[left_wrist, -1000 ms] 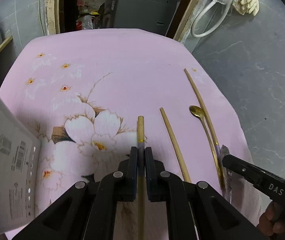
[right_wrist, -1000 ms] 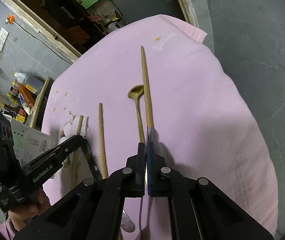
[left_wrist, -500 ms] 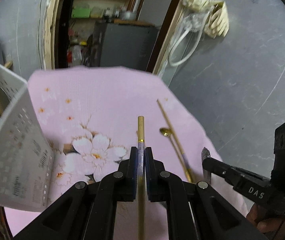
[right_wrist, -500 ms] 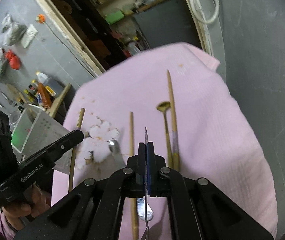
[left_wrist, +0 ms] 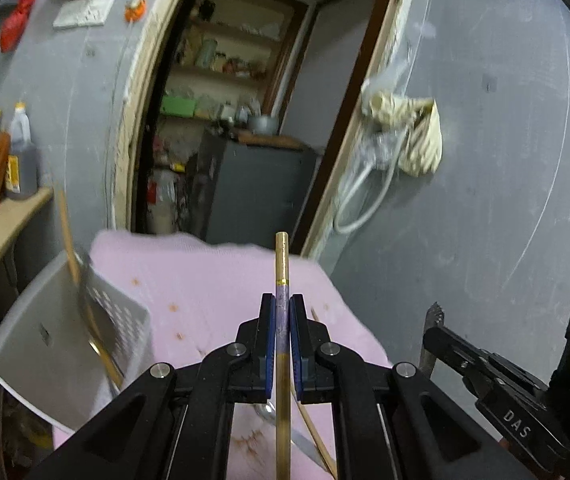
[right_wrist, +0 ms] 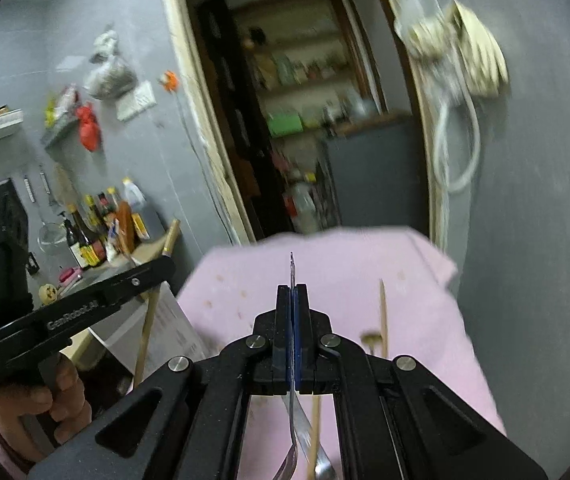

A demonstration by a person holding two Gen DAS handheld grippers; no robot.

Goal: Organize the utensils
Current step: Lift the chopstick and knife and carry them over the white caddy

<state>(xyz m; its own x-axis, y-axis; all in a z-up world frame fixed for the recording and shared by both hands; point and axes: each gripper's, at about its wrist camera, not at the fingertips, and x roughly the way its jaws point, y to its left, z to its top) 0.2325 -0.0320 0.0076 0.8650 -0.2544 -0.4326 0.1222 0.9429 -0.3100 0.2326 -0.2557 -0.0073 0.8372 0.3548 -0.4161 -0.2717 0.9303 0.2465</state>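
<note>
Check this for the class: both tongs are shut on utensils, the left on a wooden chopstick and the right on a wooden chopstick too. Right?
Not quite. The right tongs grip a thin metal utensil, as the right wrist view shows. The left tongs do hold a wooden chopstick.

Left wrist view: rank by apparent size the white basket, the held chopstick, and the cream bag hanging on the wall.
1. white basket
2. chopstick in the left gripper, inflated by nearness to the lens
3. cream bag, far off, so likely understated
</note>
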